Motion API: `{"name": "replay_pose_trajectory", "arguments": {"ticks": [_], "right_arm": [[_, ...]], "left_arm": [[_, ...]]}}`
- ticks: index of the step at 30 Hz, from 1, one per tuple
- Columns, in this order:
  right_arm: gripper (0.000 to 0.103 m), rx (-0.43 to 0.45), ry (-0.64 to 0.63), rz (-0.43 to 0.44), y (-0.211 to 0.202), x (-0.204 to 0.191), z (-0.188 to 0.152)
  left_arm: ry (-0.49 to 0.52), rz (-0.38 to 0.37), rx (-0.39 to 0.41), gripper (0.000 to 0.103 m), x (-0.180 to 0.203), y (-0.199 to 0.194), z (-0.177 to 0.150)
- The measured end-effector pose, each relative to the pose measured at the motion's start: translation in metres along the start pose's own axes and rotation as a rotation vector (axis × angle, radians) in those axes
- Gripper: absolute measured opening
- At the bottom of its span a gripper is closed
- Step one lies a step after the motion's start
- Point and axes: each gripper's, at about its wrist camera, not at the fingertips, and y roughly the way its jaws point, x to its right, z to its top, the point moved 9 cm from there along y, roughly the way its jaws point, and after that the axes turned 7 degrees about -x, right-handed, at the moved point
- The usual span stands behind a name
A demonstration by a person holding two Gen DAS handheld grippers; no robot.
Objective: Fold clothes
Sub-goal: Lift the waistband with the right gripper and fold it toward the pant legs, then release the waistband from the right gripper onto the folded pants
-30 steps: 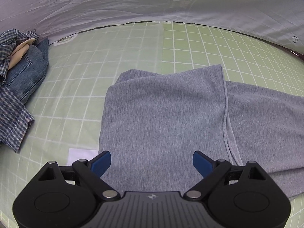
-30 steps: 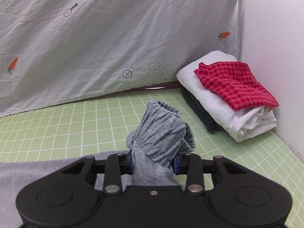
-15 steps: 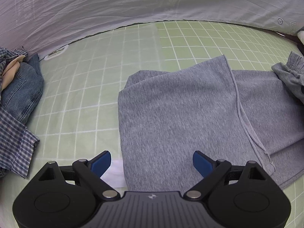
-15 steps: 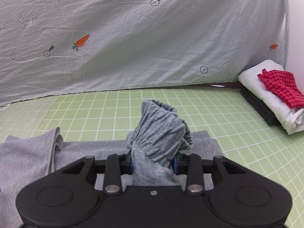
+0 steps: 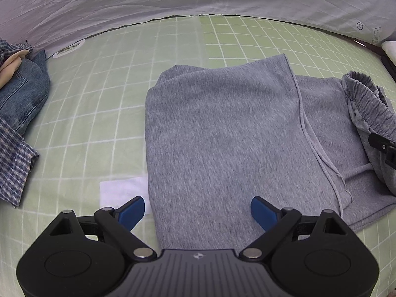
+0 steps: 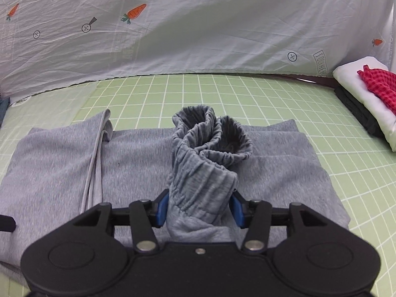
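- Jaws: right gripper (image 6: 199, 206) clamped on the bunched elastic cuffs (image 6: 210, 146) of the grey sweatpants (image 5: 217, 133); left gripper (image 5: 198, 211) spread wide, holding nothing, low over the cloth.
- Sweatpants lie centre frame on the green grid table (image 5: 104, 104), one end already folded over.
- Judged about halfway: cuff end not yet laid down.
- Unfolded heap (image 5: 17, 104) at left; finished stack (image 6: 366, 94) at right.

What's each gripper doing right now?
Left gripper: open, holding nothing, above the gray sweatpants.
Right gripper: shut on the sweatpants' cuffs.
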Motion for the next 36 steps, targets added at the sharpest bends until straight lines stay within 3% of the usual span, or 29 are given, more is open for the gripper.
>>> {"name": "replay_pose_trajectory", "arguments": {"ticks": [11,20,36], "right_arm": [[0.064,0.128,0.001,-0.009,-0.049,0.043,0.017],[0.065,0.037,0.039,-0.068,-0.007,0.088,0.017],[0.07,0.037,-0.1,0.038,0.047,0.008,0.031]], "left_arm": [[-0.121,0.015,0.003,0.093,0.018,0.001,0.004],[-0.154,0.07,-0.014,0.093,0.025,0.007,0.008],[-0.066,0.105,-0.039,0.093,0.007,0.014,0.018]]}}
